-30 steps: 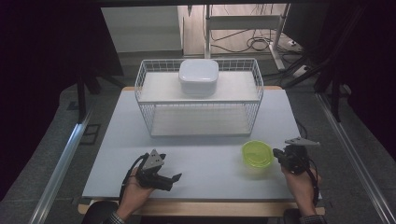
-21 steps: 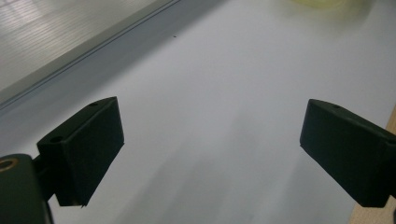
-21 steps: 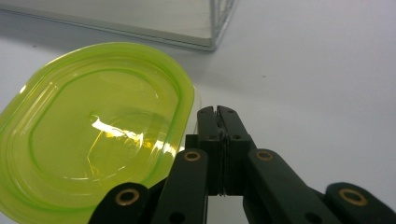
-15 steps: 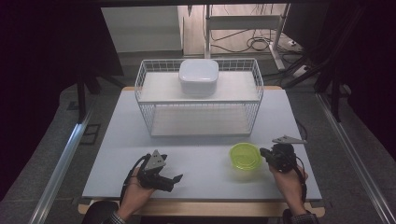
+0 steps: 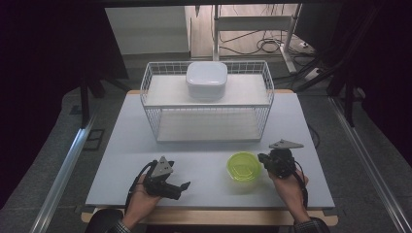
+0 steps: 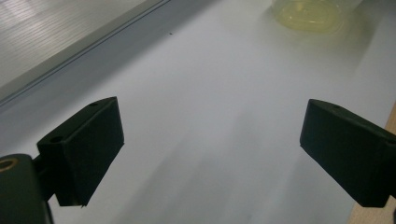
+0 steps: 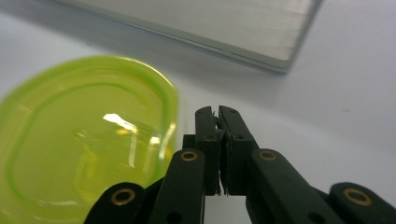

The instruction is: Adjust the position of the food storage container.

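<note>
Bowl [image 5: 243, 166] green, upright, mouth up, on table [image 5: 204, 160] front right | just left of right gripper [image 5: 265, 159], jaws shut, empty, maybe nudging rim | roundish, no clear long axis | left gripper [image 5: 183, 186] wide open, empty

Each hand carries a black gripper. The left gripper [image 5: 183, 185] bears a grey three-cornered plate on top and trails a black cable looping past the wrist; its jaws are blocky black pads with small holes. The right gripper [image 7: 217, 122] has slim black linkage arms with brass-coloured rivets. A dark patterned cuff shows at the left wrist.
</note>
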`<state>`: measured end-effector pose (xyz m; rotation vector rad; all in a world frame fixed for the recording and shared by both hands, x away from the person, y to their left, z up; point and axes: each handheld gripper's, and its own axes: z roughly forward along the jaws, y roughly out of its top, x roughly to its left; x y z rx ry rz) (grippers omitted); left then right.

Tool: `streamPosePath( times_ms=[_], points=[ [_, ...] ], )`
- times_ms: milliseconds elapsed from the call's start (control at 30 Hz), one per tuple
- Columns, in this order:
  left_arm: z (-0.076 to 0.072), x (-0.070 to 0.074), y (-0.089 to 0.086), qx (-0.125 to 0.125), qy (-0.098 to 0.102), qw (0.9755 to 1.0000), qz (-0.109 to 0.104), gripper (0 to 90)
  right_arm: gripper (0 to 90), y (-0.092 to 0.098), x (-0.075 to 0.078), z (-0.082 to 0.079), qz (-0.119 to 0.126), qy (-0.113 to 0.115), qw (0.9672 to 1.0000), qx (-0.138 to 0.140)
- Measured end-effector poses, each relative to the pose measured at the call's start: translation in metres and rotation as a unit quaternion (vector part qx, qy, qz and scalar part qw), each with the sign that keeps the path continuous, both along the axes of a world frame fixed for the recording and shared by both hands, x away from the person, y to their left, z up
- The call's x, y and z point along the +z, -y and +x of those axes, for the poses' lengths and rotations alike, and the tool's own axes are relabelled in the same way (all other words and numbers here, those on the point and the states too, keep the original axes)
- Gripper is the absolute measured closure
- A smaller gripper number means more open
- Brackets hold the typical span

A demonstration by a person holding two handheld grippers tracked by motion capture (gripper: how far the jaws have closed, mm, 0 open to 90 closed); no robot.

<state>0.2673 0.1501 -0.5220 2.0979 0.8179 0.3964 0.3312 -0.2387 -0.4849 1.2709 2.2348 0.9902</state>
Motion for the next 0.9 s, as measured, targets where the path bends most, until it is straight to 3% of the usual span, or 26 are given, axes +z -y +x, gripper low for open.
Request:
streamPosePath(
  times_ms=[67,200,333,433,600,900],
  points=[
    [0.0,0.0,0.0,0.0,0.0,1.0,0.001,6.1,87.8,0.002,0.001,-0.004,-0.014,0.004,0.9999,0.001],
    [0.0,0.0,0.0,0.0,0.0,1.0,0.002,6.1,88.5,0.004,-0.007,-0.015,-0.022,-0.022,0.9995,0.011],
    [0.0,-0.001,0.001,0.0,0.0,1.0,0.003,6.1,88.8,0.003,-0.016,-0.022,0.0,-0.058,0.998,0.026],
    [0.0,-0.001,0.001,-0.001,-0.001,1.0,0.006,6.1,89.2,-0.003,-0.019,-0.024,0.005,-0.07,0.9969,0.036],
    [0.0,-0.001,0.002,-0.002,-0.002,1.0,0.006,6.1,89.1,-0.015,-0.022,-0.025,0.012,-0.082,0.995,0.056],
    [0.001,-0.003,0.003,-0.003,-0.006,0.9999,0.009,6.1,89.0,-0.042,-0.025,-0.016,0.019,-0.084,0.9922,0.09]
  ],
)
